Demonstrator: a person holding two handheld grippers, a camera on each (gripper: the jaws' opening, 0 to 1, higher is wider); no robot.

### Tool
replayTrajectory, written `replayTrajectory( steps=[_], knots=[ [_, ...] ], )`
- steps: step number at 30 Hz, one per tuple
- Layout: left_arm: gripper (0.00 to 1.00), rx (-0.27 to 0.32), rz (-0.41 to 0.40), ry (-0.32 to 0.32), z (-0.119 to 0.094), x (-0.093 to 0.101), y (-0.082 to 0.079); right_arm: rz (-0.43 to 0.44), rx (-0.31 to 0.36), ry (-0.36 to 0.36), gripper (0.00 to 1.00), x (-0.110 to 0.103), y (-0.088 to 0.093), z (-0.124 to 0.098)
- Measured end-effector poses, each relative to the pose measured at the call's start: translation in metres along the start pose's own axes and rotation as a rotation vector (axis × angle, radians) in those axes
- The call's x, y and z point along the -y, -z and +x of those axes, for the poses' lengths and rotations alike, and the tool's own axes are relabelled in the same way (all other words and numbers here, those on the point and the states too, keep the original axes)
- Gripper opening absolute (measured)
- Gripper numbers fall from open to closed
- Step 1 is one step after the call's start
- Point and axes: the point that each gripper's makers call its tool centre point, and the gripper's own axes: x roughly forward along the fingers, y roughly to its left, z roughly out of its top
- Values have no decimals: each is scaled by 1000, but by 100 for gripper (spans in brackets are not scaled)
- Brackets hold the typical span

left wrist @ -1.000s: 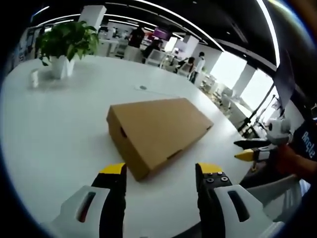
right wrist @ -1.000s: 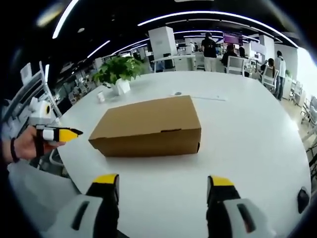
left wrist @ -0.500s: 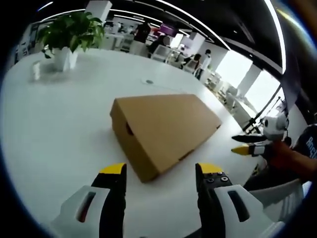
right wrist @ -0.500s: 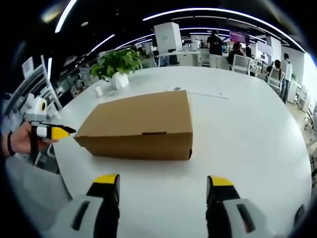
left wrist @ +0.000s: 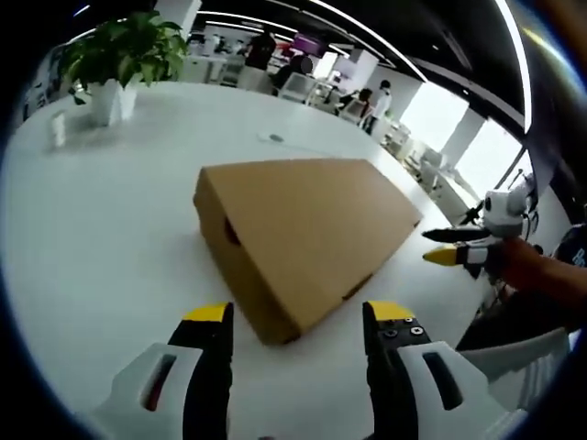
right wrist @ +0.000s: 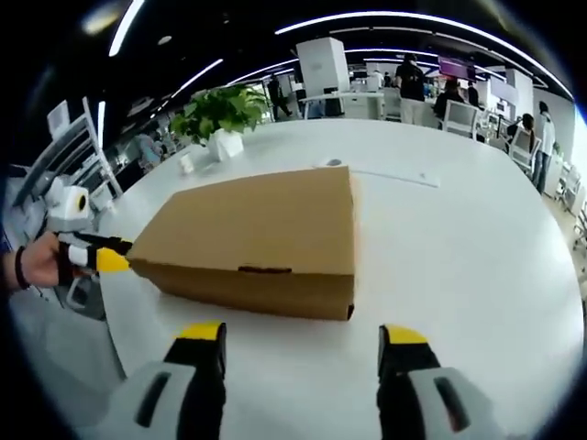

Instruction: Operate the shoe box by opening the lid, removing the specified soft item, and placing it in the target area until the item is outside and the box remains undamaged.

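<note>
Right gripper view showed the shoe box lying closed on the white table, long side across the spread right gripper; the left gripper, also spread, faced one corner.

Both the left gripper and the right gripper have black jaws tipped yellow on white housings. The left one shows screws. The person's hand wears a dark wristband.
</note>
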Motion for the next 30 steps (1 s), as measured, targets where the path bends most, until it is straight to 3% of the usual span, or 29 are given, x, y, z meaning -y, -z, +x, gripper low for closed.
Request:
replayTrajectory(
  steps=[8, 16, 20, 30],
  knots=[
    [57, 4, -21, 0, 8, 0, 3, -59, 9, -6, 64, 3, -14, 6],
    [55, -28, 48, -7, 16, 0, 6, -87, 36, -46, 51, -1, -22, 10],
    [53, -37, 78, 0, 19, 1, 4, -157, 21, -97, 46, -8, -23, 14],
    [52, -39, 93, 1, 20, -4, 3, -158, 24, -73, 45, -3, -25, 18]
  ],
)
